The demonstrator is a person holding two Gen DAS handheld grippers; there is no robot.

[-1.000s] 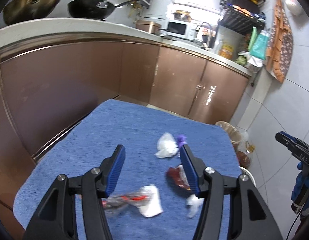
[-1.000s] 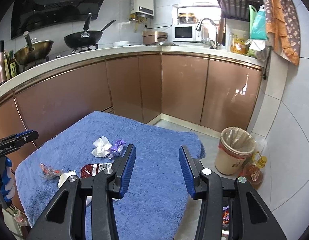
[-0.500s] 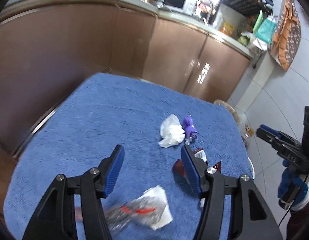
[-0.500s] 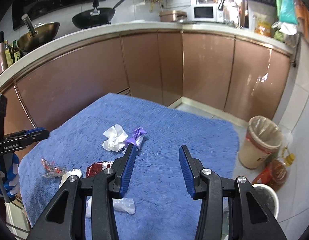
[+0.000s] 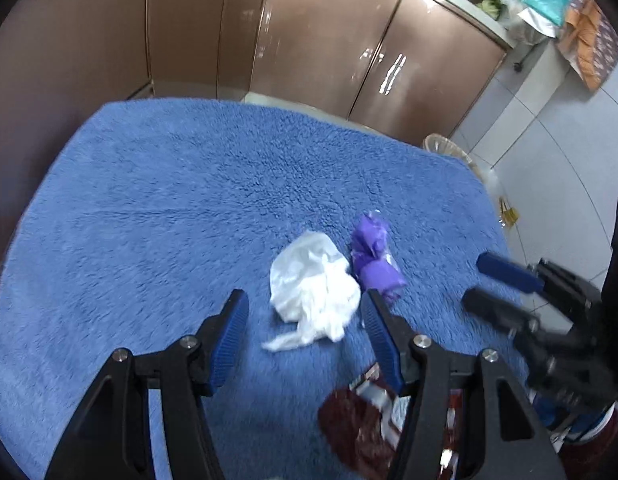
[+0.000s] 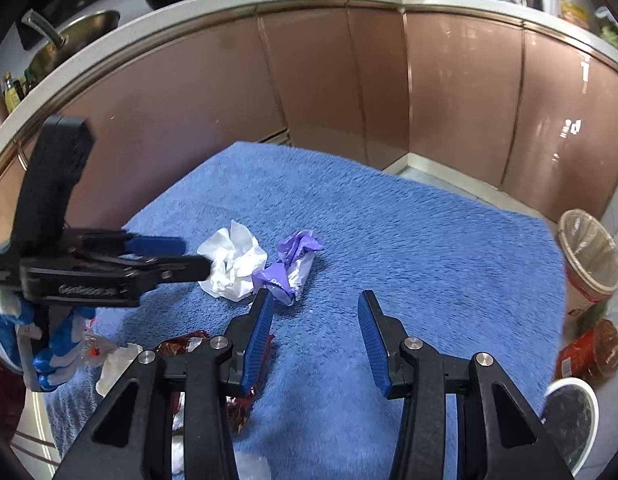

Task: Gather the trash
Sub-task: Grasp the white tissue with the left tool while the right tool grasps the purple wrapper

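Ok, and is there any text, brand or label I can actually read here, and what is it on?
No text reads clearly.
Raised lettering on the side of the left gripper: motion-blurred, unreadable.
Label low on the waste bin: too small and blurred.
Label on the oil bottle: blurred.
Print on the dark red wrapper: blurred.

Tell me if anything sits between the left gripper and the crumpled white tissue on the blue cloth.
Nothing visible does. The left gripper is open just short of the white tissue, with only bare blue cloth between them. The purple wrapper lies beside the tissue on its right, near the right-hand finger, so it could get caught.
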